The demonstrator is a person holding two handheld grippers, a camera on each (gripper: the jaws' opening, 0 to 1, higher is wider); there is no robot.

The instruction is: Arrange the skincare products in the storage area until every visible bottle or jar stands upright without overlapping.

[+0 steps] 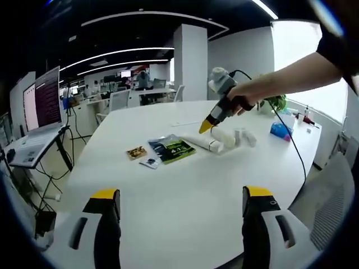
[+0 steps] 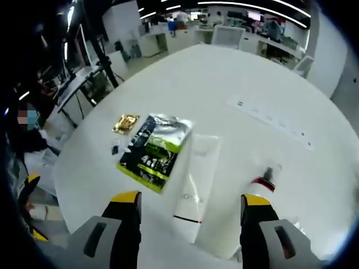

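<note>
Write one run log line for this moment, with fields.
left gripper: open, away from items | right gripper: open above lying white tube | green pouch: flat beside tube

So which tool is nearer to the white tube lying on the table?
Right. The right tool hangs just above the white tube; the left tool is back at the table's near edge, far from it.

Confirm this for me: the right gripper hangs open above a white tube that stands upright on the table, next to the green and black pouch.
Not quite. In the right gripper view the white tube lies flat on the table, not upright. The rest holds: the right gripper hangs open above it, and the green and black pouch lies beside it.
</note>
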